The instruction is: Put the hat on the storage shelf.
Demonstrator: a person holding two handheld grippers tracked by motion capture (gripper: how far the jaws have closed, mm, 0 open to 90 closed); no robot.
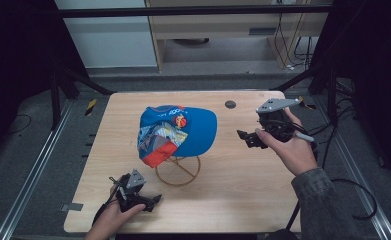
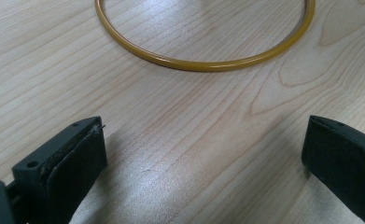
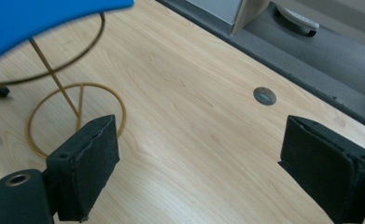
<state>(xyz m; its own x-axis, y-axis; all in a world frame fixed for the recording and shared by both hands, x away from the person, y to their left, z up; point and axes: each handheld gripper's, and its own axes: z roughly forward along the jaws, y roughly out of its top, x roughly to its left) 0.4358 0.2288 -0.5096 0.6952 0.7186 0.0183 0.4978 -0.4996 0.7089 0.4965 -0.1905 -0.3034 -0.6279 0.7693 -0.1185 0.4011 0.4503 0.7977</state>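
Right gripper (image 1: 244, 136) wide apart, empty, just right of the blue cap (image 1: 183, 131).
Left gripper (image 1: 153, 201) likewise spread; the cap's gold wire stand (image 1: 178, 171) sits mid wooden table (image 1: 233, 190), grey carpet (image 1: 33, 130) around.

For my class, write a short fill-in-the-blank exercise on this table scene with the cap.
1. The blue cap sits on a wire ____.
2. The stand has a base shaped like a ____.
3. The right gripper has its jaws ____, nothing between them.
4. The left gripper is near the table's ____ edge in the high view.

Missing words: stand; ring; open; bottom
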